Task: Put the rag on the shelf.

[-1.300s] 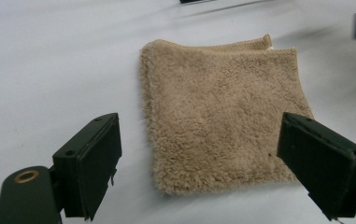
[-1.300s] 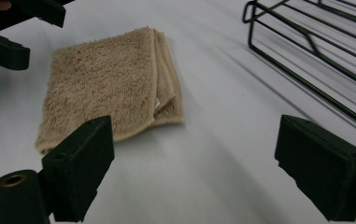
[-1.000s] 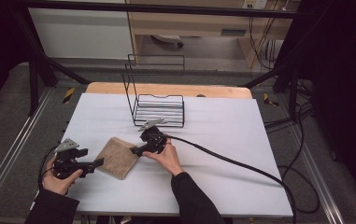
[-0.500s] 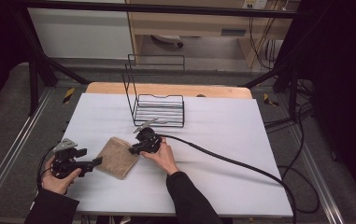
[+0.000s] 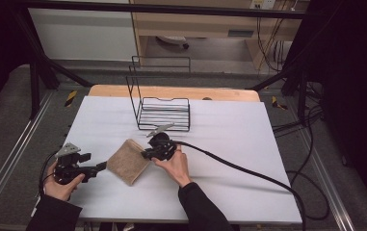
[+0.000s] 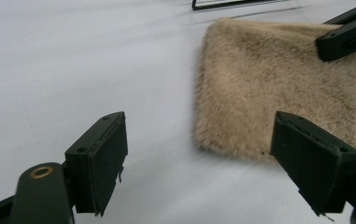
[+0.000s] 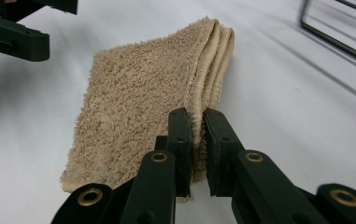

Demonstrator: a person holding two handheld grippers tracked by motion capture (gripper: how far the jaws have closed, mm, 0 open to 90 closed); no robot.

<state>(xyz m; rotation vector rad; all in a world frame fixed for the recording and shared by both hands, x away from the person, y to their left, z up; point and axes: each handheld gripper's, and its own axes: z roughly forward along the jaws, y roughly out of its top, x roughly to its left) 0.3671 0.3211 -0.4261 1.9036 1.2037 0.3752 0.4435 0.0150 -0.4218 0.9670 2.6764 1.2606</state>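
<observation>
High view: folded tan towel (image 5: 129, 161) lies on the white table (image 5: 248, 144), near the front-left, just in front of the black wire rack (image 5: 164, 113). It sits skewed, one corner aimed toward the rack, another toward the front edge; roughly square, so no strong long axis, but its folded thick edge runs along the right side. Right gripper (image 5: 148, 154) is at that right edge; left gripper (image 5: 101, 166) is just off the left edge, apart from the cloth.

Left gripper view: jaws stand wide w/ nothing between them, bare table under them. Towel (image 6: 278, 88) is ahead and to the right, flat, near edge just past the right-hand jaw. The other gripper's jaws bite its far corner at top right.

Right gripper view: jaws have just been closing and are now pinched on the stacked layers of the towel (image 7: 143, 102), edge caught between the pads. Layered fold runs away from the camera.

Step, as I read it: grasp done on the right, lift or carry toward the rack prob. next. Next move calls for a steady raise w/o shedding layers; left gripper may need to close on the opposite edge for support.
</observation>
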